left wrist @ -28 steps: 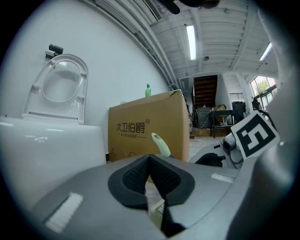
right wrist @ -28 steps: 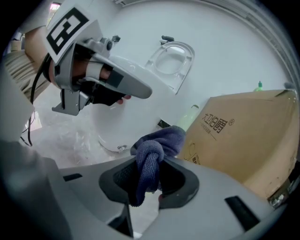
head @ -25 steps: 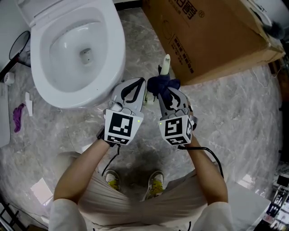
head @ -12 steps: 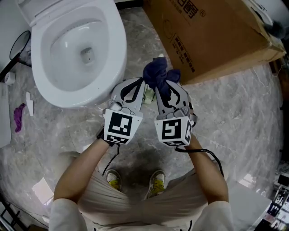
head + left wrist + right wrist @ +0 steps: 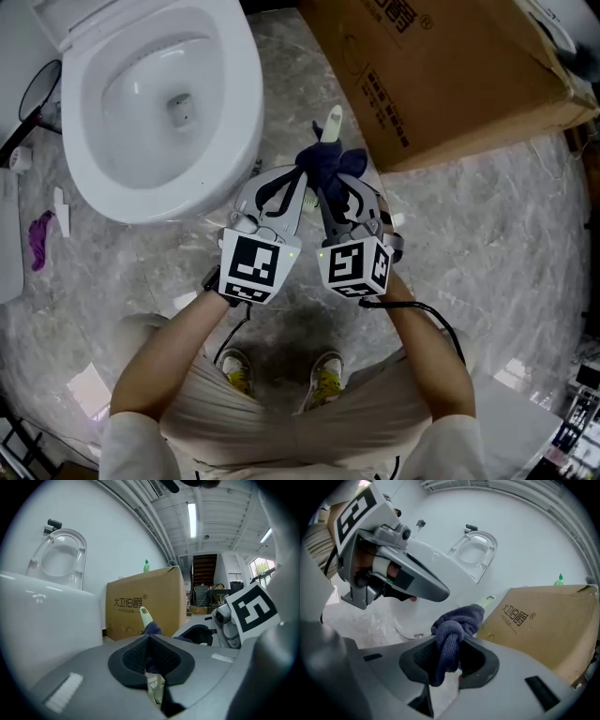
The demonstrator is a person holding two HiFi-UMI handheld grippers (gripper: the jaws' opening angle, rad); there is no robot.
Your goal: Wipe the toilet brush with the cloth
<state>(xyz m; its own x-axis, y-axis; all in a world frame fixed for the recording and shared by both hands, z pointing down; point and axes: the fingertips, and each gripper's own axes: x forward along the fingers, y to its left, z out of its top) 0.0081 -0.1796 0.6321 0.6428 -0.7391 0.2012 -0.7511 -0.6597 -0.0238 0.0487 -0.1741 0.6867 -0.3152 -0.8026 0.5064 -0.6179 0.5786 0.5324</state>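
The white toilet bowl [image 5: 225, 141] stands open with its drain hole showing at the bottom, and its clear seat [image 5: 61, 559] is tipped up against the white wall [image 5: 112, 541]. Just to the right of it sits a big brown cardboard box [image 5: 469, 75] with print on its side. What it holds I cannot tell, but a small green bottle [image 5: 146, 566] stands on top of it. In front of the bowl the person holds both tools close together, side by side. The left hand-held gripper [image 5: 298, 187] is clamped on the handle of the toilet brush [image 5: 332, 120]; from that gripper's own view the pale handle sits squeezed between the closed jaws. The right hand-held gripper [image 5: 336, 192] is closed tight on the dark blue cloth [image 5: 326, 164], which bunches out of its jaws in a thick knot. The cloth is wrapped around the brush handle just beyond both sets of jaws, and only the handle's pale rounded tip pokes out past it, pointing toward the box. All of this hangs above a grey marbled floor [image 5: 487, 244]. On the floor, a purple scrap [image 5: 39, 239] lies well off to the left of the bowl. Overhead, a strip light [image 5: 191, 513] runs along a ribbed white ceiling.
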